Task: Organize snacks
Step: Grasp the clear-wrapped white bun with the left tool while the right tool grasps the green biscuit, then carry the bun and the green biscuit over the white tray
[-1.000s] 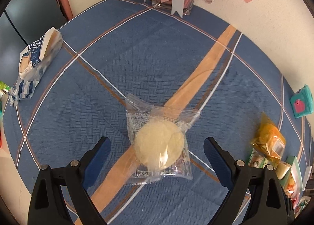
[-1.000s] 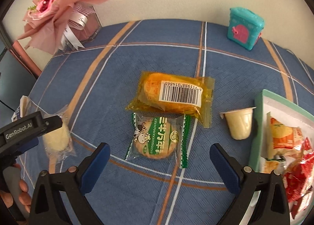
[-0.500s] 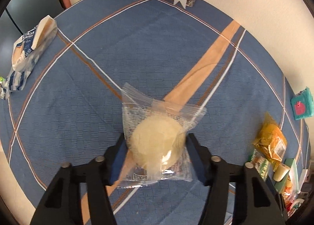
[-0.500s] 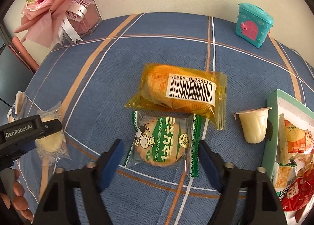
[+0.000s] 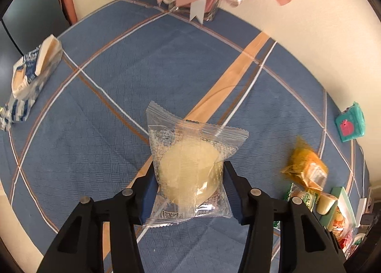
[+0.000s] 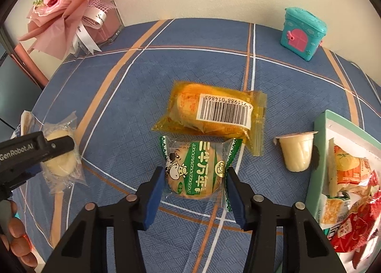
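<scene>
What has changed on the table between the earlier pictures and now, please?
Both grippers have closed in. The left gripper now clamps the clear-wrapped pale cake; the right gripper is closing around the green cookie packet. The orange packet, pudding cup and snack box stayed put.

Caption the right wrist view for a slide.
Right gripper closing around green-wrapped cookie on blue tablecloth, beside orange snack pack.

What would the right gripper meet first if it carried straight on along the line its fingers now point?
The right gripper already has the green-and-white cow snack packet between its closing jaws, so that comes first. Beyond it probably lies the blue tablecloth, though depth is hard to judge.
</scene>
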### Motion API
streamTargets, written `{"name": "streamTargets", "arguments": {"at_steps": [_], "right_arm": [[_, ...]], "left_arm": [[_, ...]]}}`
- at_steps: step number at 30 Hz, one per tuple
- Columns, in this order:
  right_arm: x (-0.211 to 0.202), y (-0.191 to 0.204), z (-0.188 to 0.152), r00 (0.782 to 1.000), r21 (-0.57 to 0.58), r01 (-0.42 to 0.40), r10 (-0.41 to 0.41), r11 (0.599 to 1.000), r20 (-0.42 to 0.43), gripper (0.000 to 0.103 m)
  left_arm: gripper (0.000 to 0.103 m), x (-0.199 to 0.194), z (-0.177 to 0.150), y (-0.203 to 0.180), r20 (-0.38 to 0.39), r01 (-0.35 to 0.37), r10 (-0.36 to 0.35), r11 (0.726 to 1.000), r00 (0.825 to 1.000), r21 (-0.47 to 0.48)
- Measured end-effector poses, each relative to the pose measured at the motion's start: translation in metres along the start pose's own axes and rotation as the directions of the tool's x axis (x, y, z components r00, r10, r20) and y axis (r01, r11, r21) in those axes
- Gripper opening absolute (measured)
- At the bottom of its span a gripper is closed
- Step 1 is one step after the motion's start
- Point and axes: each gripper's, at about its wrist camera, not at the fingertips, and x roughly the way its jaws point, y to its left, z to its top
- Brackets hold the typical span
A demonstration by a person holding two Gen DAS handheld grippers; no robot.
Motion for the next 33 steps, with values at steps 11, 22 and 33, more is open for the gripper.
{"name": "streamTargets", "arguments": {"at_steps": [11,22,33], "right_arm": [[-0.042,-0.013,-0.002,0.999,0.018,0.015,-0.016,1.000,0.034,0.054],[-0.087,-0.045,-0.010,0.995,0.047,0.056,-0.059,0.997,0.078,0.054],[-0.129,-0.080,-0.026,0.989,0.101,0.055,-0.068,0.993,0.129,0.054]], "left_arm": [[0.054,-0.036,-0.016,-0.030,0.051,0.029,-0.033,0.997,0.998,0.070],[0.054,-0.069,-0.031,-0.052,0.113,0.034,-0.049,0.991,0.992,0.128],[0.054,-0.107,-0.058,-0.094,0.176,0.067,-0.112,0.968,0.978,0.241]]}}
